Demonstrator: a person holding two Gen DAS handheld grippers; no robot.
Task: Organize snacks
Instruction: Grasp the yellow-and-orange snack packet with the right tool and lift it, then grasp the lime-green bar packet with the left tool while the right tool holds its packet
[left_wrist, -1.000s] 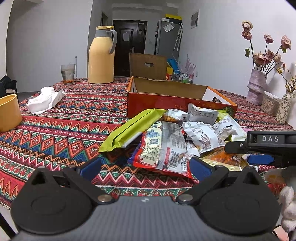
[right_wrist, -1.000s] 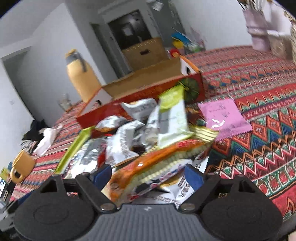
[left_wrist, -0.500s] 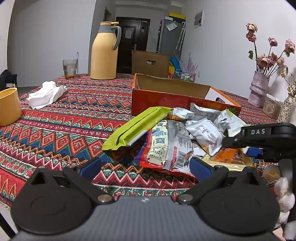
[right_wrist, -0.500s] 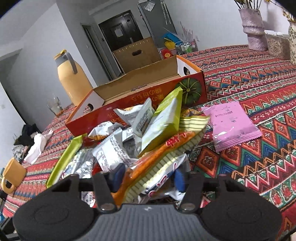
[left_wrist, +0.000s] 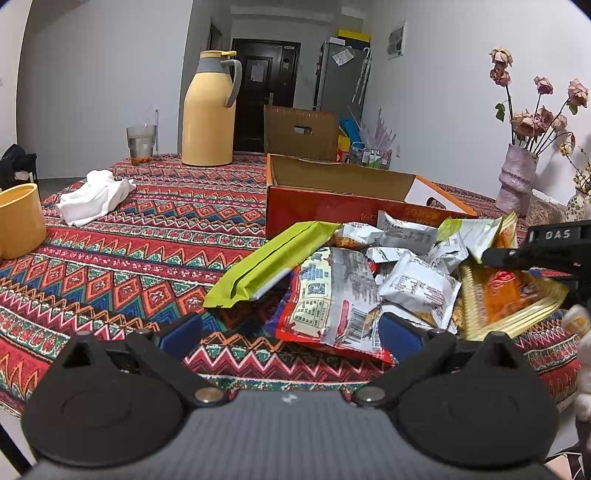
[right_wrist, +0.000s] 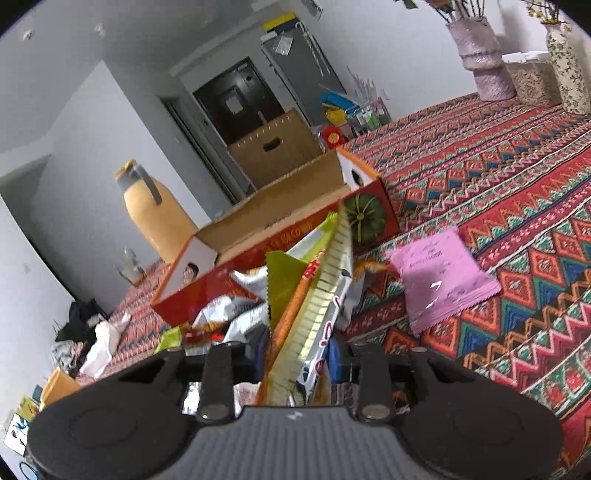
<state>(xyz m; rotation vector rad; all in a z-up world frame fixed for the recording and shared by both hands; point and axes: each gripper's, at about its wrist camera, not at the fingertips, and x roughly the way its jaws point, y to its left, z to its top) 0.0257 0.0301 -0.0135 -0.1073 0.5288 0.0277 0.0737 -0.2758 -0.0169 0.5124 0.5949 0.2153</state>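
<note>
- The right gripper (right_wrist: 297, 356) has just been closing, and its blue pads now press from both sides on an orange snack packet (right_wrist: 295, 317) with a pale yellow striped edge; the packet stands on edge between them, tilted up out of the heap.
- In the left wrist view the same orange snack packet (left_wrist: 506, 295) shows at the right side of the snack pile, under the black body of the right gripper, which enters from the right edge.
- The left gripper (left_wrist: 291, 332) hangs with its jaws wide apart and nothing between them, low over the near edge of the tablecloth (left_wrist: 129, 266), just in front of the pile.
- The snack pile (left_wrist: 388, 273) lies on the cloth against the front wall of the red cardboard box (left_wrist: 321, 206); its top is open, and what shows of its inside is bare cardboard.
- A long lime-green packet (left_wrist: 269, 266) leans at the left of the pile, a red and silver packet (left_wrist: 332, 302) lies nearest the left gripper, and small white sachets (left_wrist: 417, 284) sit in the middle.
- A pink packet (right_wrist: 439, 277) lies flat on the cloth, apart from the pile, to the right of the box.
- Farther back stand a yellow thermos jug (left_wrist: 208, 110) and a glass (left_wrist: 141, 142); a white cloth (left_wrist: 92, 195) and a yellow cup (left_wrist: 18, 218) are at the left.
- A pale vase (left_wrist: 515, 177) of dried roses stands at the far right by the wall.
</note>
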